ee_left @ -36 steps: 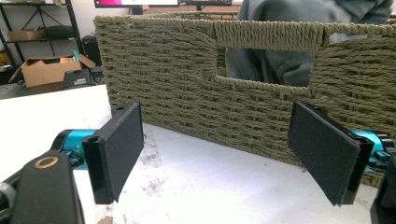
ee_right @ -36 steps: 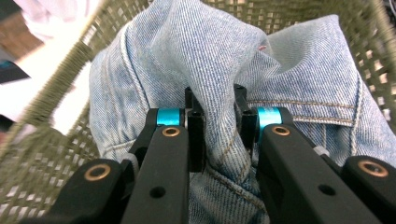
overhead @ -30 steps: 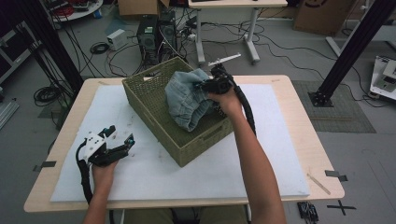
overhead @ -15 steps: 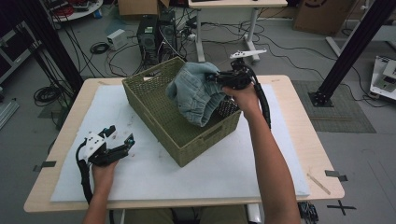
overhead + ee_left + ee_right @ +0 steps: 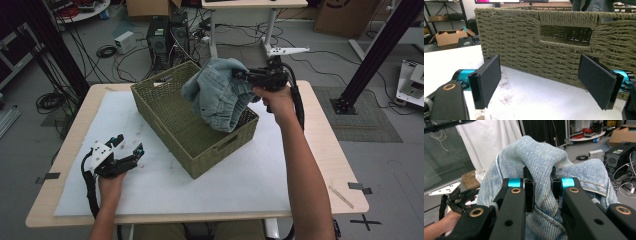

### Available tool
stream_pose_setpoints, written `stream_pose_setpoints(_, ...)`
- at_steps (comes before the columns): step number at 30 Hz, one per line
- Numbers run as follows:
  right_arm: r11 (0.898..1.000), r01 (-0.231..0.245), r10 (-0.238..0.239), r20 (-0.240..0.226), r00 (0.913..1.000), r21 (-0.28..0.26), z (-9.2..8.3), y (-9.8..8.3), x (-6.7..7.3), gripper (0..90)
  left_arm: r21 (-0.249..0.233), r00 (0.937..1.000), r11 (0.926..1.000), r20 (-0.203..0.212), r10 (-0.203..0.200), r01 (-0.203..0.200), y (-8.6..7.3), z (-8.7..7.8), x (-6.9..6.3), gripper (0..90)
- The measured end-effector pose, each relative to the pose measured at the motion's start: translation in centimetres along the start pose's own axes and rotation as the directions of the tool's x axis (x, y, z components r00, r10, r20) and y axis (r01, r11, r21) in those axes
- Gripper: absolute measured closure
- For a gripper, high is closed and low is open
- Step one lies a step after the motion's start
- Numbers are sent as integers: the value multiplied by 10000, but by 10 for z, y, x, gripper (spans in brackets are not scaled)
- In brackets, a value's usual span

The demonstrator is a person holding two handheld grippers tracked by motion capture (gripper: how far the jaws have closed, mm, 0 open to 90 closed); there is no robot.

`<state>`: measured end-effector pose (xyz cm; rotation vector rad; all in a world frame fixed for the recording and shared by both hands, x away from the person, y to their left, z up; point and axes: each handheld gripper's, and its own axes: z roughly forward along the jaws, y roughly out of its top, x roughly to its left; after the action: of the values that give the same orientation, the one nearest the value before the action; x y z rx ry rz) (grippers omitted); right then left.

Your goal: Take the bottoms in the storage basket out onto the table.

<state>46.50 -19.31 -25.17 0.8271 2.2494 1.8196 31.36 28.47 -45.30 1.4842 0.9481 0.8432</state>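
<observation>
A bundle of light blue denim jeans (image 5: 220,92) hangs over the right end of an olive woven basket (image 5: 165,107), its lower part still inside. My right gripper (image 5: 240,75) is shut on the upper folds of the jeans (image 5: 541,165), with the cloth pinched between its pads. Near the table's front left my left gripper (image 5: 131,150) rests open with nothing between its pads (image 5: 489,75). It faces the basket's near wall (image 5: 524,42) and handle slot.
The basket stands diagonally on a white mat (image 5: 250,170) that covers the wooden table (image 5: 345,185). Behind the table lie computer cases (image 5: 167,35), cables and a desk's legs. A black post (image 5: 385,45) rises at the right.
My right gripper has risen and shifted right with the jeans, pulling them further up from the basket. The left gripper has stayed where it was.
</observation>
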Motion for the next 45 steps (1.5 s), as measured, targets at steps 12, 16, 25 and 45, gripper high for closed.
stream_pose_setpoints(12, 9978, 16, 1, 258, 9997, -657, -41, 6, -2, 814, 8, 10000, 10000, -13, 34, -34, 0, 0, 0, 189)
stream_pose_setpoints(16, 9962, 63, -19, 503, 9987, -874, -59, 14, -1, 816, 38, 10000, 10000, -31, 15, -15, 0, 0, 0, 189)
stream_pose_setpoints(25, 9846, 10, 153, 916, 9957, -1751, -100, 26, 0, 817, 63, 10000, 10000, -37, -8, 8, 0, 0, 0, 189)
stream_pose_setpoints(45, 9622, -60, 635, 2027, 9772, -2722, -166, 24, -9, 816, 21, 10000, 10000, -47, -50, 50, 0, 0, 1, 189)
